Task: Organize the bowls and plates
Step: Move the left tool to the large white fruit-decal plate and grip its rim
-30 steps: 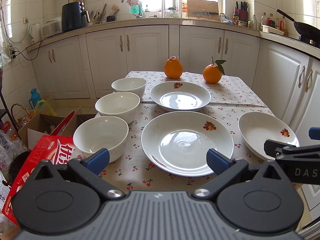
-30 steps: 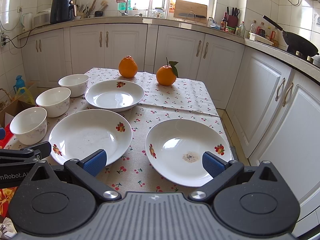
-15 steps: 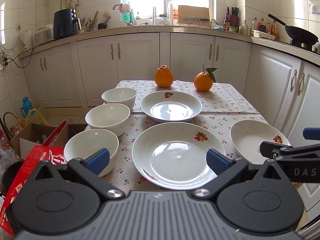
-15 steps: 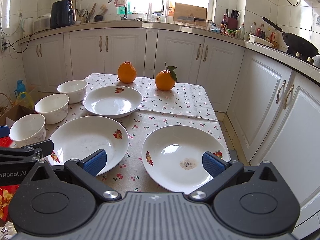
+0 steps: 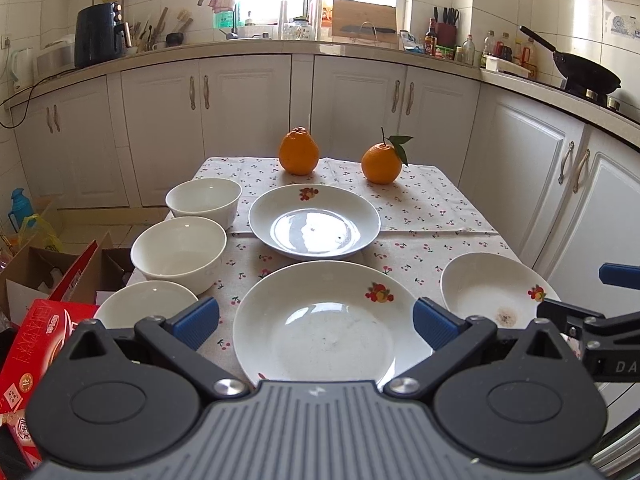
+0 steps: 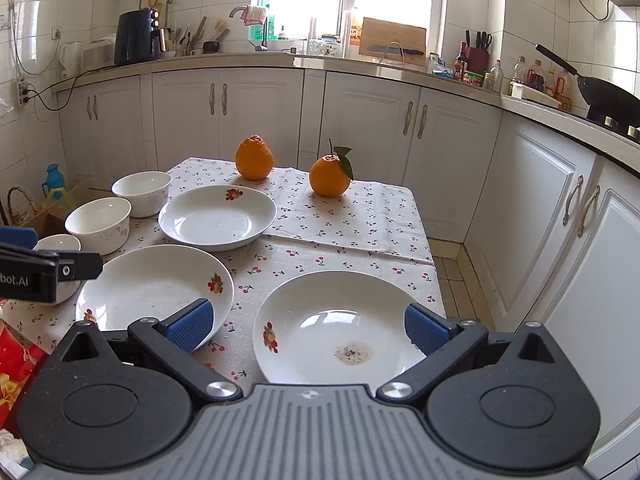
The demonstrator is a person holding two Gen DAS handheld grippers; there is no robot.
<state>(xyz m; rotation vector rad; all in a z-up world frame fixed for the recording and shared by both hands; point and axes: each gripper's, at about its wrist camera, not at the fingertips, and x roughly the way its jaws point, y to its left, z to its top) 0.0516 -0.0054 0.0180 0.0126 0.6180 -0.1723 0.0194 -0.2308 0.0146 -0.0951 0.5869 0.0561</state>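
Only right wrist shows the stained plate [image 6: 340, 332] whole (left clips it).

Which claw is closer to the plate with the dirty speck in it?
Right. The right claw hangs open directly before the stained plate; the left claw faces the clean near plate beside it.

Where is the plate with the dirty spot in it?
The dirty plate sits at the table's near right corner, just ahead of the open right gripper, with a clean big plate to its left.
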